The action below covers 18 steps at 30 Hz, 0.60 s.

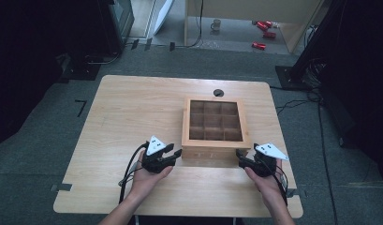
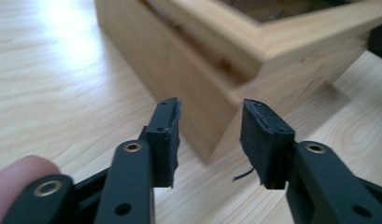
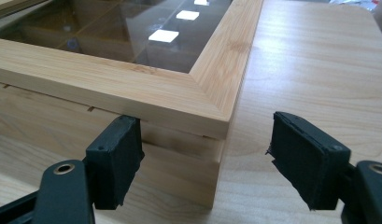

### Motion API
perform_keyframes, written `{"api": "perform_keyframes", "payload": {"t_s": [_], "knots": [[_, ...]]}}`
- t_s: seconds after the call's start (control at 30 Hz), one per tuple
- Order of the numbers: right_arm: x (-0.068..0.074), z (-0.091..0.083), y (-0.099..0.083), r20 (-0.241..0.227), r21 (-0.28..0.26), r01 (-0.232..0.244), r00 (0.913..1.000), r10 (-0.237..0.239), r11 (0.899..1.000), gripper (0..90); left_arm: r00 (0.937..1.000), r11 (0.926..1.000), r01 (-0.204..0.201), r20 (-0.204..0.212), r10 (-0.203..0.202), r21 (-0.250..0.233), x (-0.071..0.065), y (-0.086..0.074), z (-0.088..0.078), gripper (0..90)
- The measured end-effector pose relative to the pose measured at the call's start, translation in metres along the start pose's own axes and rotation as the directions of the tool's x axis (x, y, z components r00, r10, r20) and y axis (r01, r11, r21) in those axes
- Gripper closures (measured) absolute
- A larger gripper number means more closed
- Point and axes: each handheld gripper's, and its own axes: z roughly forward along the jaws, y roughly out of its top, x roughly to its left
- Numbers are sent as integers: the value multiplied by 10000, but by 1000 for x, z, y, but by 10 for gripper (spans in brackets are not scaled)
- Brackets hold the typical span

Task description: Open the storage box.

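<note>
Wooden box [image 1: 216, 125] sits centre-right of the high view on the table [image 1: 128, 112], glass lid closed; its nine compartments look empty. Left gripper [image 1: 176, 155] and right gripper [image 1: 239, 157] flank its near corners — jaws apart, holding nothing. Approach step, I judge — next, catch the lid's front edge.

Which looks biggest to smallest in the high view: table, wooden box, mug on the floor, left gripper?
1. table, by far the largest.
2. wooden box with the glass lid.
3. left gripper, open, near the box's front left corner.
4. mug, smallest, though it sits far from the camera, so that ranking against the gripper is unsure.
</note>
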Motion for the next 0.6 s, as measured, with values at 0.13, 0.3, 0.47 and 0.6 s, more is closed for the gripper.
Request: {"api": "perform_keyframes", "payload": {"t_s": [0.13, 0.3, 0.47, 0.6], "knots": [[-1, -1, 5, -15, -121, 109, 9999, -109, 9999, 257, 9998, 9997, 24, -204, -19, 257, 11, -14, -9, 498], [-1, -4, 16, -23, -408, 171, 9998, -173, 9990, 258, 9979, 9982, -115, -623, 151, 585, 20, -30, -20, 398], [0, -6, 27, 9, -640, 267, 9996, -267, 9976, 258, 9944, 9917, -490, -876, 596, 1189, 20, -39, -26, 289], [-1, -7, 36, 41, -796, 387, 9993, -385, 9961, 258, 9926, 9867, -433, -1057, 604, 1566, 22, -42, -22, 203]]}}
